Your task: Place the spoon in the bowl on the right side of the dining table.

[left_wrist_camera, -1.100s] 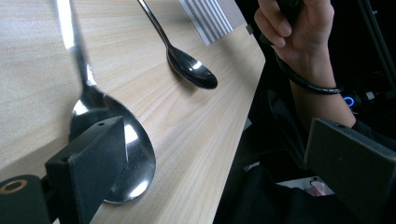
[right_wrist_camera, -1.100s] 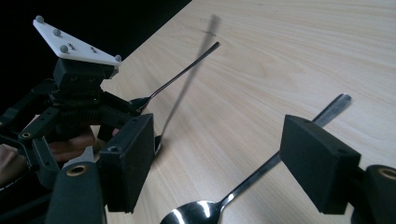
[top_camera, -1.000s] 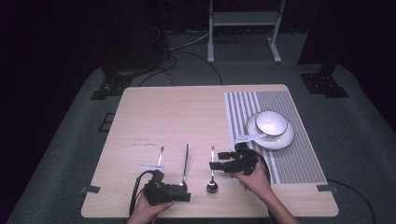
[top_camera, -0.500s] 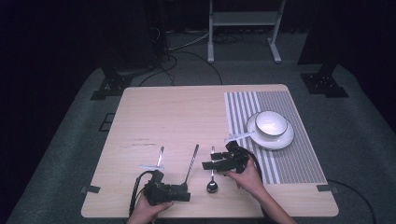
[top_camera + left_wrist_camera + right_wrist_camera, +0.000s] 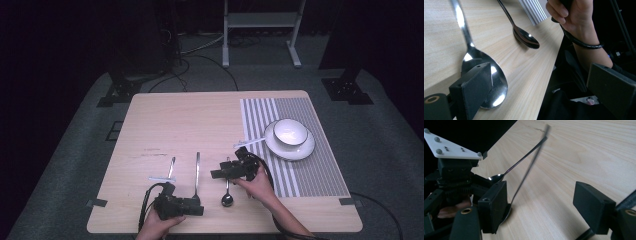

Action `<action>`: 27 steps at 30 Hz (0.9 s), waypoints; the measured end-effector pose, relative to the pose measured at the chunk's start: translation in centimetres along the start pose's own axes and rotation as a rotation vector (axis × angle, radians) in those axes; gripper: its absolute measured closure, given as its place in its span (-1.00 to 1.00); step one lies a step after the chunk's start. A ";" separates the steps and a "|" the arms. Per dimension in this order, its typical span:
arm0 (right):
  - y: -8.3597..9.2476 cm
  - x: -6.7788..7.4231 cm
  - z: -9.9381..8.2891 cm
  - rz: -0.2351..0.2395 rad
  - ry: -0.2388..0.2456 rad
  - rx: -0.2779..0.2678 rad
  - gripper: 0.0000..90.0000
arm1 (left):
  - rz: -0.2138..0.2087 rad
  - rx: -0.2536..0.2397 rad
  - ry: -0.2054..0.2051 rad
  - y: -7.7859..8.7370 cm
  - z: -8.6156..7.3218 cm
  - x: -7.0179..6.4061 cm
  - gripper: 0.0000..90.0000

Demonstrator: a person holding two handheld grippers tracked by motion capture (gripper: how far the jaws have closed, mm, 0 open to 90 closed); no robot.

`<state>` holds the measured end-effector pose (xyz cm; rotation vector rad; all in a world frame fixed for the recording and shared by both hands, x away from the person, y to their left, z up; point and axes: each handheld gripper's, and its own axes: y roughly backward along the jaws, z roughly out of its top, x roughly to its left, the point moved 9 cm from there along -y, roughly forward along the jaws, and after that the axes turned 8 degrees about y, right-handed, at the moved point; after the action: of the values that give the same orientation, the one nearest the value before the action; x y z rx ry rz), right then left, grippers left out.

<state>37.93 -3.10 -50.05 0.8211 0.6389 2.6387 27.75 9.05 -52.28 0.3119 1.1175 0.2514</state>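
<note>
Wooden table [image 5: 200,120], three spoons near front edge. Left gripper [image 5: 192,209] jaws wide apart, empty, one jaw at the middle spoon [image 5: 197,175] bowl (touching unclear). Right gripper [image 5: 220,173] jaws also gaping, empty, over the right spoon [image 5: 227,192].

3 spoons [image 5: 197,172] front-centre on table [image 5: 200,120], bowl [image 5: 290,131] on plate [image 5: 302,150], right

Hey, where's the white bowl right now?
In the high view the white bowl sits on a white plate on the striped placemat, on the table's right side, beyond the right gripper and to its right.
</note>
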 end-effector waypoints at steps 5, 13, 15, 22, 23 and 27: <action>-0.8 0.0 0.5 0.008 -0.005 0.005 -0.41 | -0.001 -0.001 0.002 0.0 0.0 0.0 -0.89; -1.8 -0.1 1.1 0.019 -0.022 0.005 -0.28 | 0.000 -0.003 0.004 0.2 0.0 0.1 -0.89; -2.0 -0.1 1.0 0.018 -0.024 0.013 -0.08 | -0.002 -0.005 0.008 0.2 0.0 0.1 -0.89; -1.9 -0.5 0.7 -0.021 -0.025 0.025 0.61 | -0.003 -0.005 0.010 0.2 0.0 0.1 -0.89; -1.9 -0.5 0.7 -0.015 -0.027 0.025 0.63 | -0.003 -0.005 0.009 0.2 0.0 0.1 -0.89; -1.7 -0.2 1.0 0.038 -0.062 -0.005 0.77 | -0.003 -0.008 0.010 0.2 0.0 0.1 -0.89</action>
<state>38.92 -1.43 -50.22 0.9188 0.6065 2.6359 27.77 9.31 -52.31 0.3024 1.1263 0.2549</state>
